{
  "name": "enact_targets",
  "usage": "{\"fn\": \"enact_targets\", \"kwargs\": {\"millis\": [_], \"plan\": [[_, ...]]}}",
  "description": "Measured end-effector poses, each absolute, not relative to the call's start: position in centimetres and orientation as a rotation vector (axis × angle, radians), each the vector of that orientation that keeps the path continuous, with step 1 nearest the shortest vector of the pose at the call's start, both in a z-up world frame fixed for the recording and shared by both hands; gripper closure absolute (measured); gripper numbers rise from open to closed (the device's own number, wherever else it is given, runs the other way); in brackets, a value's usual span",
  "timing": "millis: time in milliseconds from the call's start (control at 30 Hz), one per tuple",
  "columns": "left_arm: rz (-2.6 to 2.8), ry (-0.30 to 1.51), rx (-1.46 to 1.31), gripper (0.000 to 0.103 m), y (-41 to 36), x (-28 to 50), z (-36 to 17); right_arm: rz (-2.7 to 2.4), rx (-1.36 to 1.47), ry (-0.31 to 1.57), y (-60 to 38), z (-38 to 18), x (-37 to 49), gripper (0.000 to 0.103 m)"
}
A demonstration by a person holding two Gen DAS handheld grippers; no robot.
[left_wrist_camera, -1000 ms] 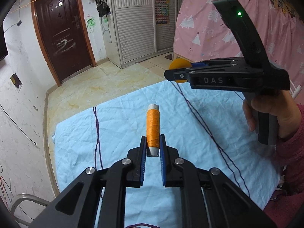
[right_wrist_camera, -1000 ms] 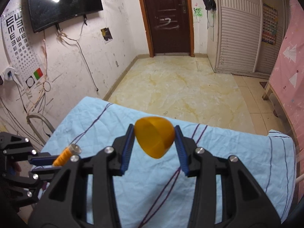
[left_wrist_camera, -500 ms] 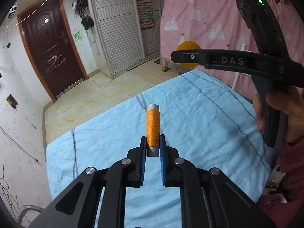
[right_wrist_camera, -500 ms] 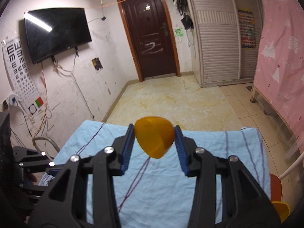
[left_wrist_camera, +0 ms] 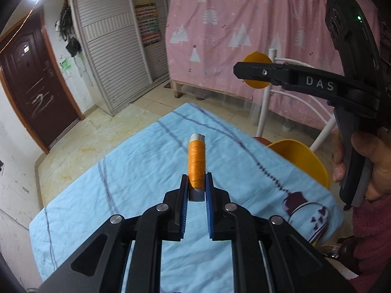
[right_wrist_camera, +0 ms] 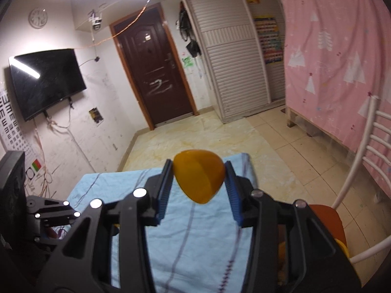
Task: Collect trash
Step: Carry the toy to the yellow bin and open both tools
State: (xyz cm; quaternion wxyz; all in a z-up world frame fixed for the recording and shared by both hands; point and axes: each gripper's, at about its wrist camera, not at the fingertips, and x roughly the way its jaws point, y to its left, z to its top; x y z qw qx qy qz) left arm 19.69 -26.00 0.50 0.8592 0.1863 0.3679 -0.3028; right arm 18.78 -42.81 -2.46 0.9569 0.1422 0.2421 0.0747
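Currently the left gripper (left_wrist_camera: 196,190) pinches the orange thread spool (left_wrist_camera: 196,163) by its base, above the blue cloth (left_wrist_camera: 136,183). The right gripper (right_wrist_camera: 199,183) clamps the orange shell piece (right_wrist_camera: 199,178) across its widest part, probably for carrying both to the yellow bin (left_wrist_camera: 300,161) beside the cloth.

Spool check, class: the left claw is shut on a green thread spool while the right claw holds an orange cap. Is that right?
Not quite. The spool in the left claw is orange, as the left wrist view shows. The right claw does hold an orange cap.

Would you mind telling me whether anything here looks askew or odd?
Nothing looks spilled or damaged. The orange thread spool is pinched only at its near end, jutting well past the left gripper.
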Motion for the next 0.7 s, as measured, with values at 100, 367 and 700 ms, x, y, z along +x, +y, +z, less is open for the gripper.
{"fn": "enact_targets", "kwargs": {"millis": [100, 367, 700], "plan": [[-0.672, 0.771, 0.408, 0.099, -28.7, 19.1, 0.3, 0.112, 0.312, 0.484, -45.5, -3.1, 17.4, 0.063], [-0.764, 0.785, 0.443, 0.099, -35.4, 17.3, -0.7, 0.003, 0.364, 0.484, -51.0, -5.5, 13.7, 0.063], [-0.855, 0.845, 0.450, 0.099, -42.9, 15.9, -2.6, -0.080, 0.434, 0.501, -55.6, -9.2, 10.4, 0.063]]}}
